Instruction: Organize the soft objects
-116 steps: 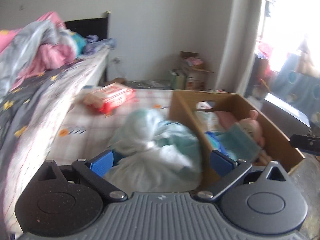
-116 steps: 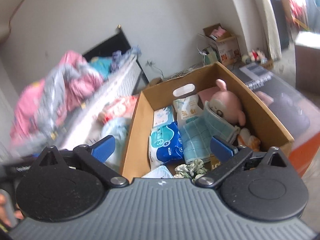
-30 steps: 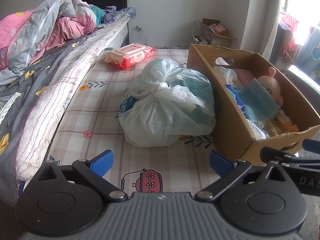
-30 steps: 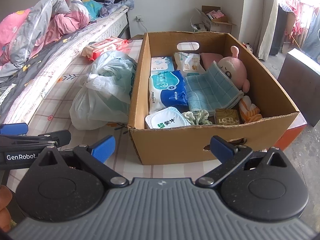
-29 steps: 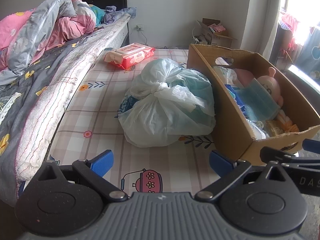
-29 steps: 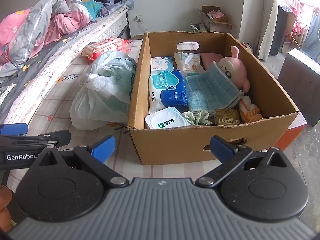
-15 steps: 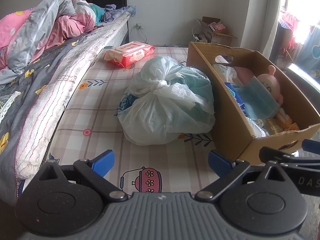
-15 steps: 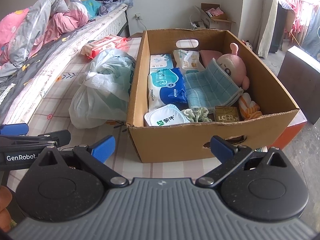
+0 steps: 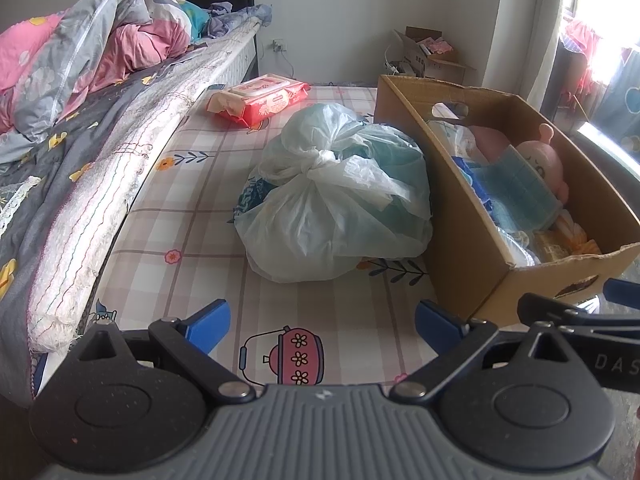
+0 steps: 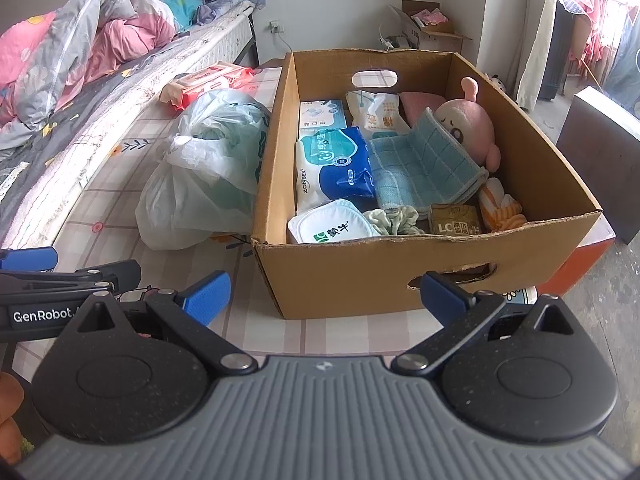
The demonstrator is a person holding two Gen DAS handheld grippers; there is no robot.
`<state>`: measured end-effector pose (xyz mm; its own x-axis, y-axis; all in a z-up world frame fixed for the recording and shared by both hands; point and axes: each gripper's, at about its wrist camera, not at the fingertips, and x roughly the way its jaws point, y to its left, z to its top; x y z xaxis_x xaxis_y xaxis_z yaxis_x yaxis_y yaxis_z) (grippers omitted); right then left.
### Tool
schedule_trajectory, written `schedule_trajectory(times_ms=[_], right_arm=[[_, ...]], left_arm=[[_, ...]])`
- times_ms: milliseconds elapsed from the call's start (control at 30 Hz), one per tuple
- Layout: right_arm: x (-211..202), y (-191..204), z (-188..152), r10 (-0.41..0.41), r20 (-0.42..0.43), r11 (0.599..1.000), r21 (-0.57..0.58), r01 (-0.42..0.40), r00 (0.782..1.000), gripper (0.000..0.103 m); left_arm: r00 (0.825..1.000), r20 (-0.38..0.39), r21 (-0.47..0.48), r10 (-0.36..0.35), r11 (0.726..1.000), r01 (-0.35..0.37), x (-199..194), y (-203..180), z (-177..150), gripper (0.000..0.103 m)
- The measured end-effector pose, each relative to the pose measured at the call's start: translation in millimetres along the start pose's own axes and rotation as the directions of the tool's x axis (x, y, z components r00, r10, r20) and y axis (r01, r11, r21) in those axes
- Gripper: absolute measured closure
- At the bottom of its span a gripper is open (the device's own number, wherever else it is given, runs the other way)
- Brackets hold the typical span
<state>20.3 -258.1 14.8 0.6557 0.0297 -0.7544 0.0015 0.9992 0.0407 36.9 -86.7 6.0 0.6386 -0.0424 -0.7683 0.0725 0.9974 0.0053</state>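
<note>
You held both tools low at the near edge of the checked mat [image 9: 200, 216], and neither had anything in it: the left hand-held gripper [image 9: 320, 320] stood with its 2 blue fingers spread wide, and the right hand-held gripper [image 10: 326, 294] was spread just as wide. The tied plastic bag [image 9: 336, 200] lay straight ahead of your left tool, well apart from its fingertips, its right side touching or very nearly touching the wall of the cardboard box [image 10: 400, 276]. The bag's long axis ran roughly across your left tool's line of sight, with the knot on top and slightly toward you. Your right tool faced the box's near wall, so the bag sat off to its left and the left tool was the nearer one for it. Inside the box were a pink plush toy [image 10: 468, 128], a blue towel [image 10: 416, 168] and several wipe packs. The red wipe pack [image 9: 260, 98] lay beyond the bag beside the bed [image 9: 80, 120]. Whether the bag leaned on the box I could not tell for sure from the fisheye. A straight forward reach with the left tool toward the knot looked the likeliest next move.
</note>
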Motion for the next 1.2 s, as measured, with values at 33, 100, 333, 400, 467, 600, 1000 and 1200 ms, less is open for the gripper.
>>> schedule_trajectory(times_ms=[33,100,333,400,467,600,1000,1200], right_arm=[[0.4,-0.1,0.0,0.0,-0.002,1.0,-0.001,0.0,1.0,0.001],[0.9,-0.1,0.0,0.001,-0.005,1.0,0.0,-0.001,1.0,0.001],[2.4,-0.1,0.5,0.003,-0.009,1.0,0.0,-0.003,1.0,0.001],[2.3,-0.1,0.5,0.003,-0.009,1.0,0.0,-0.003,1.0,0.001],[2.3,-0.2,0.5,0.003,-0.009,1.0,0.0,-0.003,1.0,0.001],[2.4,-0.3,0.7,0.003,-0.009,1.0,0.0,-0.003,1.0,0.001],[2.9,-0.6,0.3,0.003,-0.011,1.0,0.001,-0.003,1.0,0.001],[3.7,-0.8,-0.2,0.005,-0.013,1.0,0.003,-0.005,1.0,0.001]], left_arm=[[1.0,-0.001,0.0,0.0,1.0,0.0,0.1,0.2,-0.2,0.004],[1.0,-0.002,-0.001,0.001,1.0,-0.001,0.3,0.4,-0.6,0.004],[1.0,-0.004,-0.001,0.001,1.0,-0.001,1.1,0.4,-0.3,0.004],[1.0,-0.004,-0.001,0.0,1.0,0.0,1.1,0.4,-0.2,0.004],[1.0,-0.004,-0.001,0.0,1.0,0.0,1.1,0.4,-0.3,0.004],[1.0,-0.004,-0.002,0.0,1.0,0.0,1.2,0.5,-0.4,0.004],[1.0,-0.006,-0.001,0.0,1.0,0.0,1.5,0.1,-0.3,0.005],[1.0,-0.006,-0.002,0.0,1.0,0.0,1.6,0.0,-0.2,0.005]])
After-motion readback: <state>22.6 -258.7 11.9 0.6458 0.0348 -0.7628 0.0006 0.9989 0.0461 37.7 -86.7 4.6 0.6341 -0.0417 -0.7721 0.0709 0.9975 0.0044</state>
